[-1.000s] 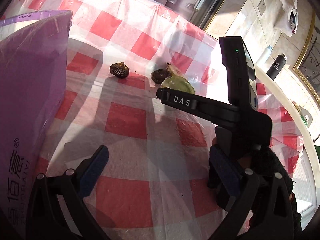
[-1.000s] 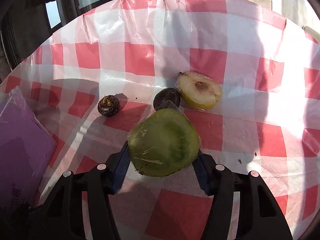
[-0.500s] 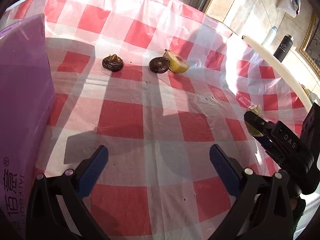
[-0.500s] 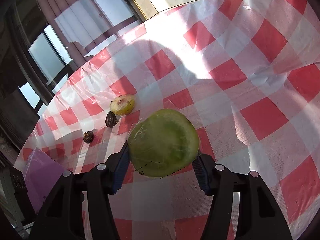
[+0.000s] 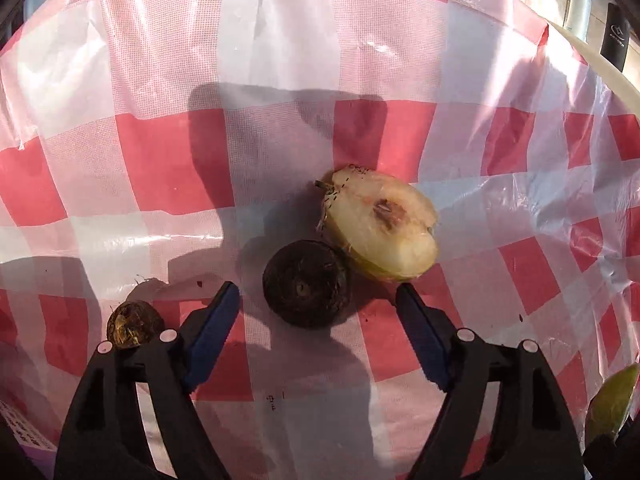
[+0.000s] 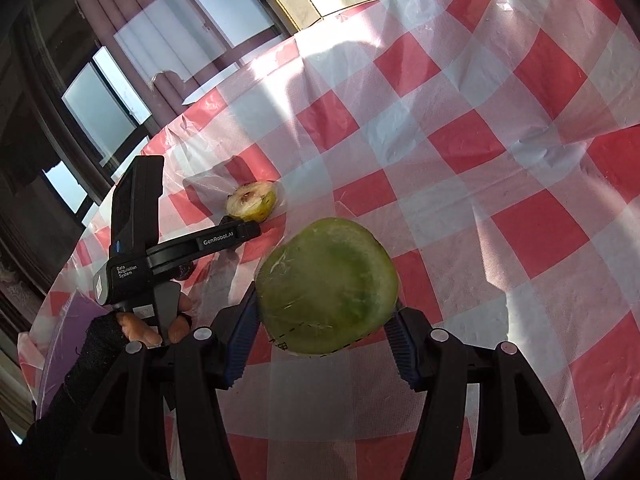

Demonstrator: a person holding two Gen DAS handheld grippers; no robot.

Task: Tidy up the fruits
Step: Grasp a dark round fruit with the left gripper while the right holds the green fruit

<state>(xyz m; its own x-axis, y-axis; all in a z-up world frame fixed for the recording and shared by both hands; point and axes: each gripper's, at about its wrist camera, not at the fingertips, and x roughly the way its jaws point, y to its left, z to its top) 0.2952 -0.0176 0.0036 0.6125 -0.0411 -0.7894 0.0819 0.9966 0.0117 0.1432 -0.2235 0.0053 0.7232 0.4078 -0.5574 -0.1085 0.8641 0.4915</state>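
Note:
On the red-and-white checked cloth, a dark round fruit (image 5: 306, 294) lies just ahead of my left gripper (image 5: 316, 288), level with its blue fingertips. The jaws are closing, with a gap still showing on both sides of the fruit. A pale cut fruit half (image 5: 384, 228) touches the dark fruit at its far right. A second small dark fruit (image 5: 134, 326) sits outside the left finger. My right gripper (image 6: 324, 312) is shut on a green cut fruit (image 6: 326, 286) wrapped in film and holds it above the cloth.
A purple bag (image 6: 76, 320) lies at the table's left. Two bottles (image 5: 578, 8) stand beyond the table's pale rim (image 5: 600, 64). A gloved hand (image 6: 100, 344) holds the left tool. Windows lie behind the far edge. Wrinkled clear plastic covers the cloth.
My left gripper has swept forward to the dark fruit and pale half, and its jaws have narrowed. The right gripper carried the green fruit away to the right, then held still.

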